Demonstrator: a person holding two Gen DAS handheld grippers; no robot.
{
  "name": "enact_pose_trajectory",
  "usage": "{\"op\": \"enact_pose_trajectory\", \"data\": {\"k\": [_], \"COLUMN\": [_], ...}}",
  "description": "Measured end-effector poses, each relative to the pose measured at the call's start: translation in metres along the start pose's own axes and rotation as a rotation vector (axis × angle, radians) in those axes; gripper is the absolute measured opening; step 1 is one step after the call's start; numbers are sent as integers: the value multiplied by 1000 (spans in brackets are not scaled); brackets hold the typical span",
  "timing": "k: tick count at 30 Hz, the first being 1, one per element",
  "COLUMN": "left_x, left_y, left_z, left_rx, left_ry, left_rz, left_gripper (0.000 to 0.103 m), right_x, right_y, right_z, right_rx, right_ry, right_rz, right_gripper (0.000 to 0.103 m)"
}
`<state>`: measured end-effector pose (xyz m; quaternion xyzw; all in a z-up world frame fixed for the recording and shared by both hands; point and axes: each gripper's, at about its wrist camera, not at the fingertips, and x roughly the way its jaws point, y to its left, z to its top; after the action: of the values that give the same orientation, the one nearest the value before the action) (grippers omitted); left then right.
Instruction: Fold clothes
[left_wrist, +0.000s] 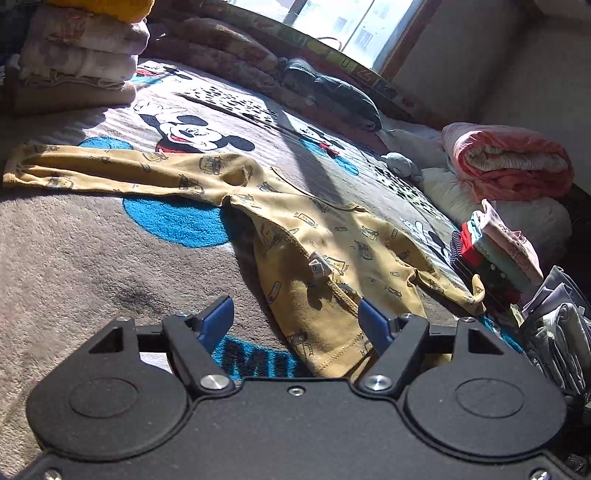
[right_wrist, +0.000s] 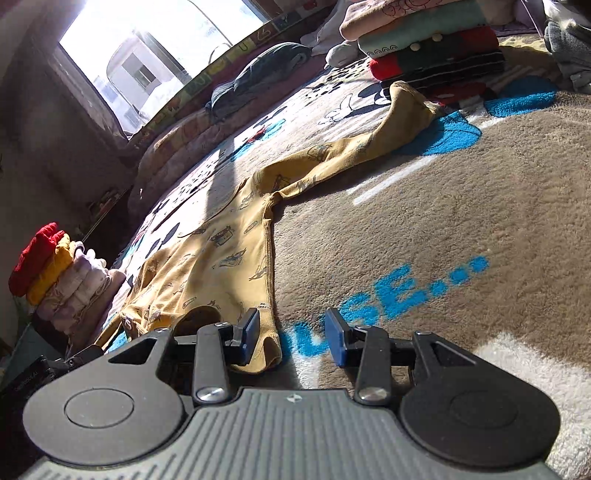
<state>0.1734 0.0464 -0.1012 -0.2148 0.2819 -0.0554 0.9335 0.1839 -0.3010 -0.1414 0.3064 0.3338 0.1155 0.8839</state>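
Observation:
A yellow printed long-sleeved garment (left_wrist: 295, 229) lies spread on the cartoon-mouse blanket (left_wrist: 74, 251), one sleeve stretched far left, the other toward the right. My left gripper (left_wrist: 295, 321) is open, low over the garment's near hem, its right blue finger (left_wrist: 373, 321) resting on the cloth. In the right wrist view the same garment (right_wrist: 221, 251) runs away from me, a sleeve reaching the far stack. My right gripper (right_wrist: 293, 336) is open at the hem's corner, its left finger (right_wrist: 249, 334) on the yellow fabric and its right finger (right_wrist: 338, 341) over the blanket.
A stack of folded clothes (left_wrist: 495, 254) stands to the right, also in the right wrist view (right_wrist: 436, 48). Folded blankets (left_wrist: 81, 62) are piled far left. A red-pink rolled quilt (left_wrist: 509, 162), a dark pillow (left_wrist: 332, 92) and a window (left_wrist: 332, 22) lie beyond.

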Motion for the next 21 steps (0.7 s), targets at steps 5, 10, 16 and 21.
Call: {"op": "enact_pose_trajectory", "data": {"k": [5,10,16,21], "left_x": [2,23,50,10], "left_y": [-27,-34,-42,-16], "left_z": [-8,-5,-16,-6], "left_rx": [74,-13,-17,-95], "left_ry": [-9,-13,57,1], "left_rz": [-22,-41,80,67], "left_gripper": [72,72,31,10], "right_x": [-4,-1,8,9], "right_y": [-6,-8,-11,-20], "right_z": [-14,-20,-21,-20], "right_rx": [117,116,109,134], "right_ry": [-20,-52,-70,-67], "right_rz": [71,91,88,100], "right_gripper": [40,38,23,15]}}
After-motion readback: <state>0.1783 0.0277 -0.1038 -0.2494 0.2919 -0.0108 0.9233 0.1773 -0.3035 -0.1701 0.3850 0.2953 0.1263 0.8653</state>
